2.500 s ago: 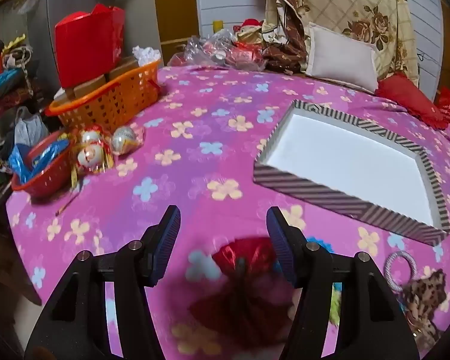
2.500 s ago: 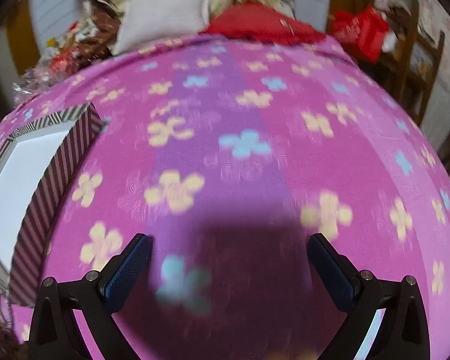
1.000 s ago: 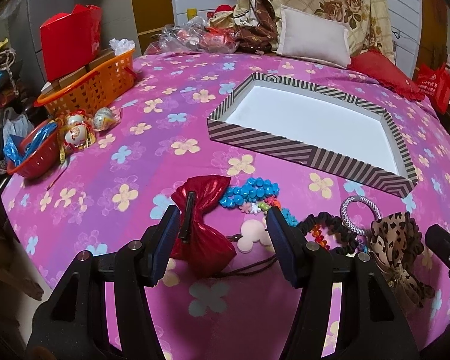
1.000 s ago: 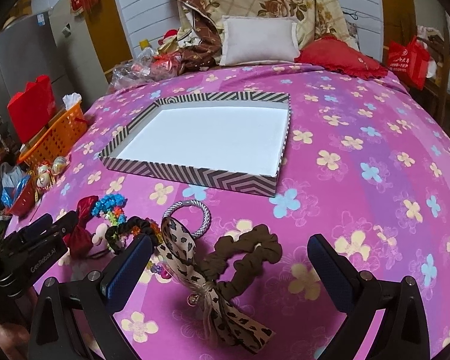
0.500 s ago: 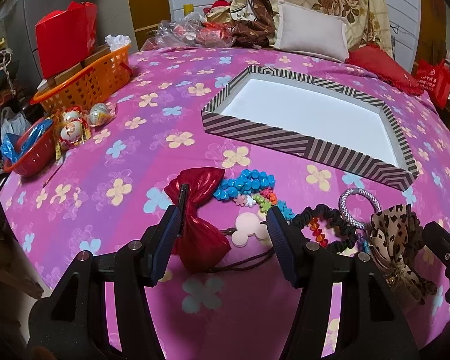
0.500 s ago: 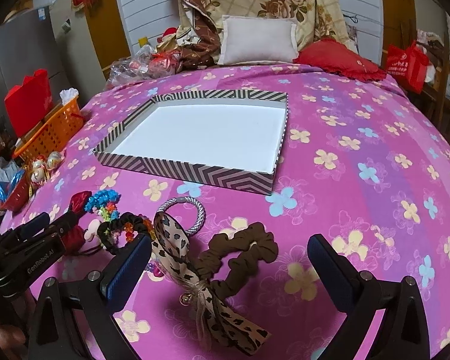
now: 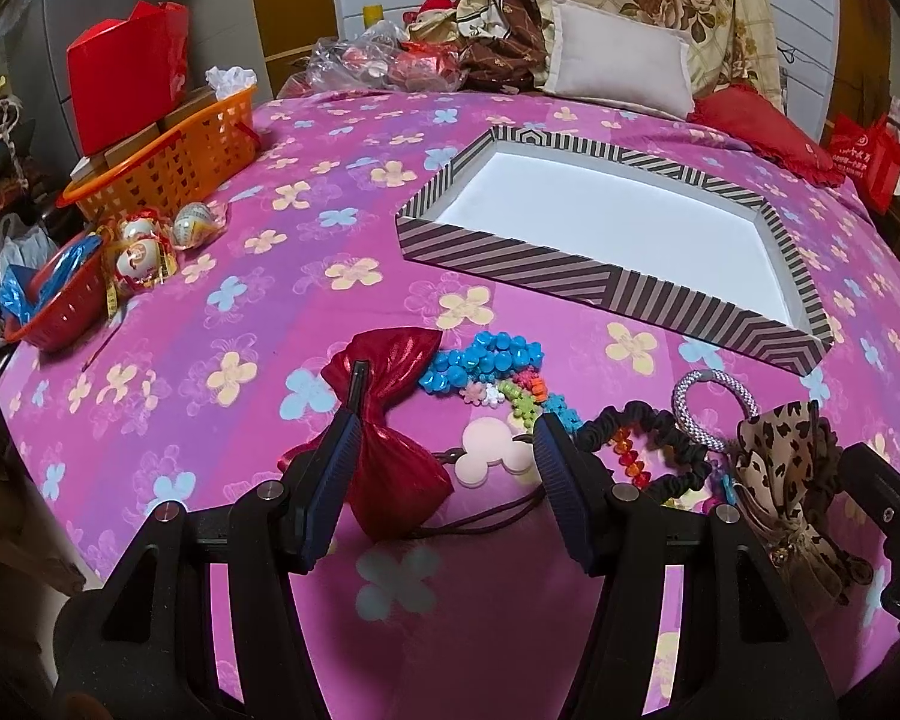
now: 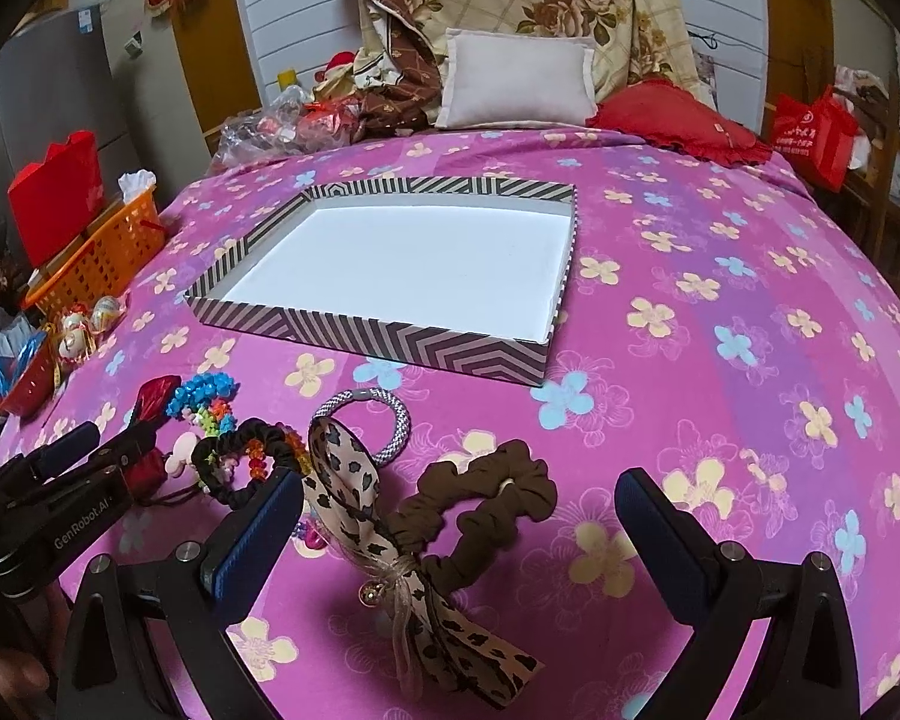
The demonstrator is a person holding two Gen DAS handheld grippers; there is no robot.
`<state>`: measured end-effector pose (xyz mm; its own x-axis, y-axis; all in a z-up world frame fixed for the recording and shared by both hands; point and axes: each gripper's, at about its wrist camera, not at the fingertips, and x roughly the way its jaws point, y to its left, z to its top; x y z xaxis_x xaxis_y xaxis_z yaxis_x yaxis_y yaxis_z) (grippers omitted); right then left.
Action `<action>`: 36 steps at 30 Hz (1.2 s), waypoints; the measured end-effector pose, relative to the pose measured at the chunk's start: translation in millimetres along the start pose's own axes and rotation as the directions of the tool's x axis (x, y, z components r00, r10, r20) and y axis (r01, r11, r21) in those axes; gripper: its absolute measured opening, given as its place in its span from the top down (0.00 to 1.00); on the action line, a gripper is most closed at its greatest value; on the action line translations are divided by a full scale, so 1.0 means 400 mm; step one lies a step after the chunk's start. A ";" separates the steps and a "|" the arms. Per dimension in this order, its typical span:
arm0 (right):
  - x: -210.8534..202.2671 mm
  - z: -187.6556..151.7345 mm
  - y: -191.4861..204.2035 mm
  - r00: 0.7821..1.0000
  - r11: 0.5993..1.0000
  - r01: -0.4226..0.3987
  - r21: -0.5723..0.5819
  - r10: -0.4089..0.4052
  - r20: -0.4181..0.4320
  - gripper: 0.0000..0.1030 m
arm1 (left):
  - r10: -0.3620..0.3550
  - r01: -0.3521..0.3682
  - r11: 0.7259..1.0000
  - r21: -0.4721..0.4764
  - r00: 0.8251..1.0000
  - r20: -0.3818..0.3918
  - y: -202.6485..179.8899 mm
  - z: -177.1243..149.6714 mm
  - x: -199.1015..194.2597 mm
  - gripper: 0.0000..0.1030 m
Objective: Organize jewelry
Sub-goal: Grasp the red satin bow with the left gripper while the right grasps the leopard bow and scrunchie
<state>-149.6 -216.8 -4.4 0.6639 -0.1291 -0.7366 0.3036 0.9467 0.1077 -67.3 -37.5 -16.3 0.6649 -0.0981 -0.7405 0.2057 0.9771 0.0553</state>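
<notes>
On the pink flowered bedspread (image 8: 720, 276), just in front of the empty striped tray (image 8: 390, 345), a loose row of hair pieces and bracelets waits to be sorted. The left gripper (image 7: 444, 441) hovers with its jaws parted, empty, over the red satin bow (image 7: 384, 420) and a pale mouse-shaped piece (image 7: 489, 450), with the blue bead bracelet (image 7: 483, 363) just beyond. The right gripper (image 8: 459, 501) is spread wide, also empty, above the leopard ribbon bow (image 8: 384, 546) and the brown scrunchie (image 8: 486, 498); the silver-grey ring (image 8: 369, 420) and the black scrunchie (image 8: 240, 456) with bright beads lie near its left finger. All of it looks light. The bows and scrunchies are probably soft and will crush under the pads, so the knot of a bow, or one bunched side of a scrunchie, seems the surest hold. The bead bracelets look hard and smooth; they may slip, so pinching across the band seems best. Pieces overlap, and one could drag a neighbour along.
</notes>
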 end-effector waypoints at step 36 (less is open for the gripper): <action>0.015 -0.009 0.002 1.000 1.000 0.005 -0.012 -0.006 -0.025 0.00 | -0.012 0.012 1.000 -0.006 1.000 -0.020 -0.007 -0.012 0.010 0.42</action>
<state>-147.7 -215.8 -11.1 0.6451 -0.1271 -0.7534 0.2991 0.9494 0.0960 -68.8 -39.9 -22.5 0.6475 -0.1061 -0.7547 0.2097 0.9768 0.0425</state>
